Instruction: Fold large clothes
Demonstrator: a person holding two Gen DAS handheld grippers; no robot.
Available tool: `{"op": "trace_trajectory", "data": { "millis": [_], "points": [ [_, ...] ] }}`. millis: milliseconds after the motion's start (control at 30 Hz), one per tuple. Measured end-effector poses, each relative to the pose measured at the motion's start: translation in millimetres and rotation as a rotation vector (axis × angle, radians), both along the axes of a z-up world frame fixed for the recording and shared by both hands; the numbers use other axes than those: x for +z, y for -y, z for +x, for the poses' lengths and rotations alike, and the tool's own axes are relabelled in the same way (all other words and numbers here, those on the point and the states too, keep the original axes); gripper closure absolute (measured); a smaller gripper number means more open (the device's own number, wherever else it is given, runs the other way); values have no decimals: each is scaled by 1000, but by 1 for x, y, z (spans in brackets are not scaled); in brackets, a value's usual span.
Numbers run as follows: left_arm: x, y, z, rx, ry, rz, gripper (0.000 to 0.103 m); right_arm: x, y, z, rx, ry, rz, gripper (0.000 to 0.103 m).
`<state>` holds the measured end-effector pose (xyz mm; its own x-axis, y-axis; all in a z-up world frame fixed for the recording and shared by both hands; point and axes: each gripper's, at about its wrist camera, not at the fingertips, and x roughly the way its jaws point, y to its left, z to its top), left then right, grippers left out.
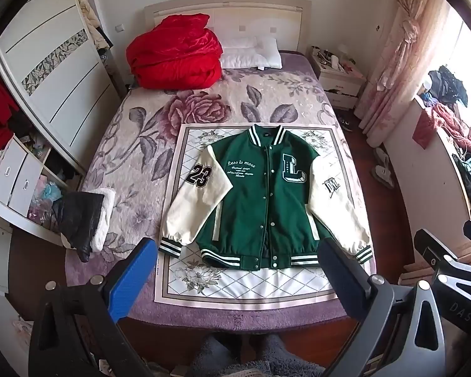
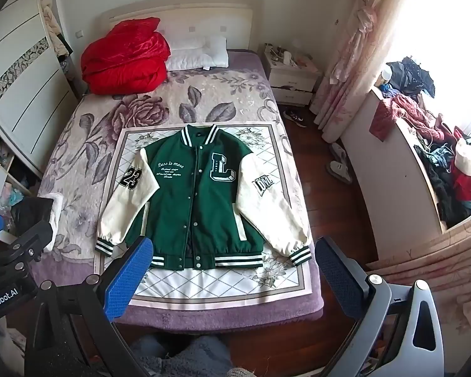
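The left hand-held gripper [image 1: 235, 278] hangs with jaws wide apart above the green snap-front varsity jacket with cream sleeves [image 1: 263, 198], spread flat on a floral-bordered white cloth [image 1: 251, 286] on the bed, the right hand-held gripper [image 2: 232, 275] likewise agape.

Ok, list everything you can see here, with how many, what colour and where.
jacket: one, green with cream sleeves, flat, front up, on the mat
mat: one, white, floral, on the bed's near half
bed: one, purple floral cover
quilt: one, red, bundled by the headboard
pillow: one, white, beside the quilt
boot: one, black with white lining, bed's left edge
nightstand: one, white, right of the bed
clothes pile: mixed colours, by the window
left gripper: open, above the bed's foot
right gripper: open, beside it
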<state>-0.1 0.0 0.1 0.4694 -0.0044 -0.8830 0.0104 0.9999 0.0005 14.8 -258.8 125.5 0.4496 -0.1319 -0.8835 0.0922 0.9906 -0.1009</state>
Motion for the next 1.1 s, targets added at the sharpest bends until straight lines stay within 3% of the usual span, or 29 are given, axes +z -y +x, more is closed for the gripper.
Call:
{"op": "trace_trajectory", "data": {
  "millis": [1100],
  "points": [
    [-5,-1,5,1,-8,-6,0,1,-4,5,1,-5,-3,0]
  ]
}}
